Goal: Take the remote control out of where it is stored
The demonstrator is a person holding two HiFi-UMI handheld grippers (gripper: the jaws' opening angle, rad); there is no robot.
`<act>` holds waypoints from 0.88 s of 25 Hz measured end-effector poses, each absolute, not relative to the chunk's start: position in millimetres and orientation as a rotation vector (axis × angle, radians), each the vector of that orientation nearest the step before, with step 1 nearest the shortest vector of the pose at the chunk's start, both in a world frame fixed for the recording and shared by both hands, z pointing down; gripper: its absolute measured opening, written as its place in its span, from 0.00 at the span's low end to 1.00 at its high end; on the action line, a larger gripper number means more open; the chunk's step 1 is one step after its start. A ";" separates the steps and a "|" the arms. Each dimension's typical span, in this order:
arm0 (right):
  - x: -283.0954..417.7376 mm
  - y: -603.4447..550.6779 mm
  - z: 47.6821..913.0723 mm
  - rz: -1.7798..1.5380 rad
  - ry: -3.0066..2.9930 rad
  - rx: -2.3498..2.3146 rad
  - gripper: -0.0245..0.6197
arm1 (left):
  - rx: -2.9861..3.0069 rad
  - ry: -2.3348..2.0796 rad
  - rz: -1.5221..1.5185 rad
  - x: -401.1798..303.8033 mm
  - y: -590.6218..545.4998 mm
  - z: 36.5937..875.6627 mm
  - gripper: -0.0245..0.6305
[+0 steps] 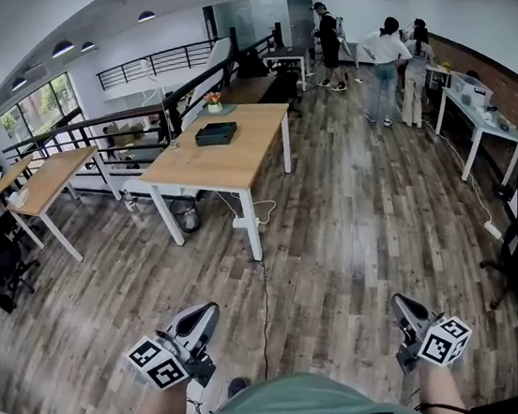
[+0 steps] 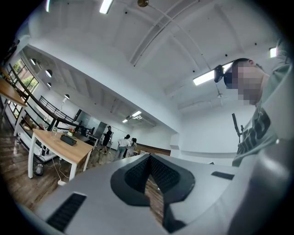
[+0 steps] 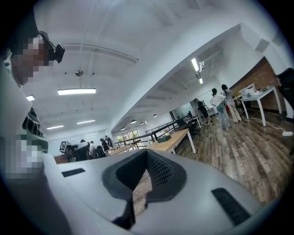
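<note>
— Your top (image 1: 300, 409) is pale green, with a darker patterned band across the front.
— And your left hand-held gripper (image 1: 204, 313) and right hand-held gripper (image 1: 401, 304) have smooth grey shells and black ribbed pads (image 2: 138, 176). Each carries a marker cube (image 1: 156, 362) of black-and-white squares.

We hold the left gripper (image 1: 205, 313) and the right gripper (image 1: 401, 303) low in front of us, well apart, both pointing forward. On each, the jaws meet at the tips.
</note>
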State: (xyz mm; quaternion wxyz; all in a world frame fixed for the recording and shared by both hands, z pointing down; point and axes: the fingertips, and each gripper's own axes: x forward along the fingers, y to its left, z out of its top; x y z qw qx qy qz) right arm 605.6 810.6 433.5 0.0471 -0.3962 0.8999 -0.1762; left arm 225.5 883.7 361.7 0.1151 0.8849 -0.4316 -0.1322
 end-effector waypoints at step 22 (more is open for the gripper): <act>298.7 671.0 386.2 -0.431 2.842 -1.158 0.05 | 2.573 -1.306 -0.535 -82.6 763.7 360.1 0.04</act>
